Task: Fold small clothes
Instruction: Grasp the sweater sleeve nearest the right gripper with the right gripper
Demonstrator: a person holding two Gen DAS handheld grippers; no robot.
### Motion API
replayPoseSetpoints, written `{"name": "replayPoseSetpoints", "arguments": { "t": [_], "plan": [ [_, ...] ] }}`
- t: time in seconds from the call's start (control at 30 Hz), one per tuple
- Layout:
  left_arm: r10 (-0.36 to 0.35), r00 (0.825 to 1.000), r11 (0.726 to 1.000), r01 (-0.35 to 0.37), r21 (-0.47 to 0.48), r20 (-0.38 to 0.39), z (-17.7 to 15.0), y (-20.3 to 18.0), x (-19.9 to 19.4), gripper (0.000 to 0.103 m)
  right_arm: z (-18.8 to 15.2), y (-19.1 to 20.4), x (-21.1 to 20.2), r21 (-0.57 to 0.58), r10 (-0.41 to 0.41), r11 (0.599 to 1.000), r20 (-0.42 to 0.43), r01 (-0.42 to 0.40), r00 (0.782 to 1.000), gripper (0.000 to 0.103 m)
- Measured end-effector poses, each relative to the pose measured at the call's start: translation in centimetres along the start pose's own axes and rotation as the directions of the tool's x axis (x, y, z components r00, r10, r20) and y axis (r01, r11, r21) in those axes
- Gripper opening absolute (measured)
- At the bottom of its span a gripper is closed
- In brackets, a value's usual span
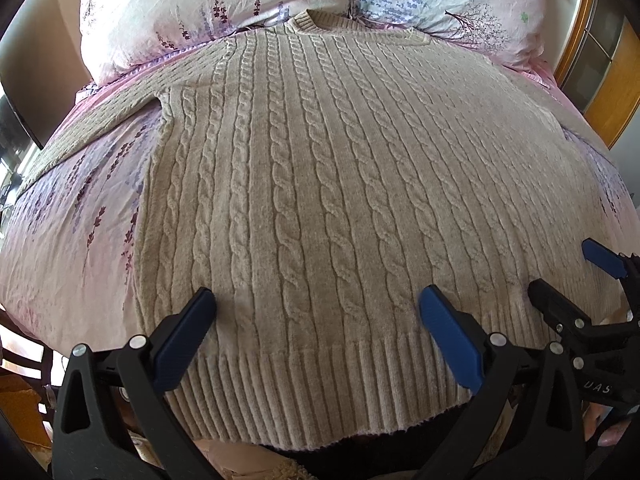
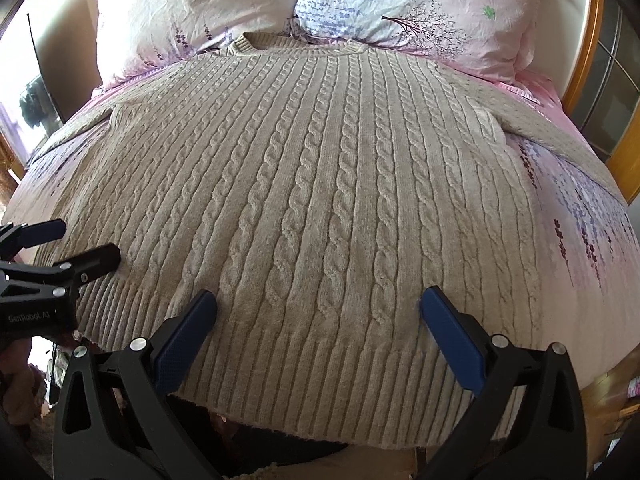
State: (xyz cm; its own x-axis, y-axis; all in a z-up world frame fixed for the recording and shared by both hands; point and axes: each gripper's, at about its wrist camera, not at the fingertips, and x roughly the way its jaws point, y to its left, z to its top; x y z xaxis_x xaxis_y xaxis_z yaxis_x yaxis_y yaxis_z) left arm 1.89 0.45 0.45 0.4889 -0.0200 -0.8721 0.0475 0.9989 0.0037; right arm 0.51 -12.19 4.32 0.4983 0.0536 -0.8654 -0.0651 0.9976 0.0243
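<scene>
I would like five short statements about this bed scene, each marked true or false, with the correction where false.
1. The sweater lies spread flat, not yet folded. True.
2. Its collar points toward the pillows. True.
3. The left gripper is shut on the hem. False: its fingers stand wide apart over the ribbed hem, holding nothing.
4. The sweater is plain knit with no pattern. False: it has cable braids running from the collar down to the hem.
5. The right gripper is open. True.
</scene>
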Motion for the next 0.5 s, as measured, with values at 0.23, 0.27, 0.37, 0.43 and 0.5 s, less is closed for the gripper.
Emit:
{"name": "replayPoseSetpoints", "arguments": {
  "t": [0.23, 0.27, 0.37, 0.43, 0.5],
  "plan": [
    [-0.018, 0.998, 1.0, 0.018, 0.004, 0.061, 3.2, 1.7, 0.2, 0.101, 1.4, -2.0, -0.2, 0.046, 0.065, 0.997, 0.031, -0.067, 0.997, 0.091],
    [-0.037, 0.997, 0.999, 0.037, 0.006, 0.07, 3.8, 2.0, 0.2, 0.101, 2.0, -3.1, -0.3, 0.084, 0.076, 0.993, 0.041, -0.079, 0.996, 0.089],
    [-0.121, 0.989, 0.993, 0.122, -0.002, 0.084, 5.7, 3.0, 0.6, 0.101, 4.7, -8.5, -1.0, 0.272, 0.096, 0.955, 0.101, -0.121, 0.99, 0.089],
    [-0.159, 0.98, 0.987, 0.161, -0.006, 0.124, 6.9, 3.5, 0.6, 0.101, 6.4, -12.8, -1.2, 0.398, 0.077, 0.908, 0.145, -0.13, 0.986, 0.085],
    [-0.186, 0.965, 0.982, 0.188, 0.01, 0.183, 7.7, 3.7, 0.3, 0.101, 7.7, -17.1, -0.8, 0.507, 0.038, 0.854, 0.16, -0.115, 0.986, 0.078]
  ]
}}
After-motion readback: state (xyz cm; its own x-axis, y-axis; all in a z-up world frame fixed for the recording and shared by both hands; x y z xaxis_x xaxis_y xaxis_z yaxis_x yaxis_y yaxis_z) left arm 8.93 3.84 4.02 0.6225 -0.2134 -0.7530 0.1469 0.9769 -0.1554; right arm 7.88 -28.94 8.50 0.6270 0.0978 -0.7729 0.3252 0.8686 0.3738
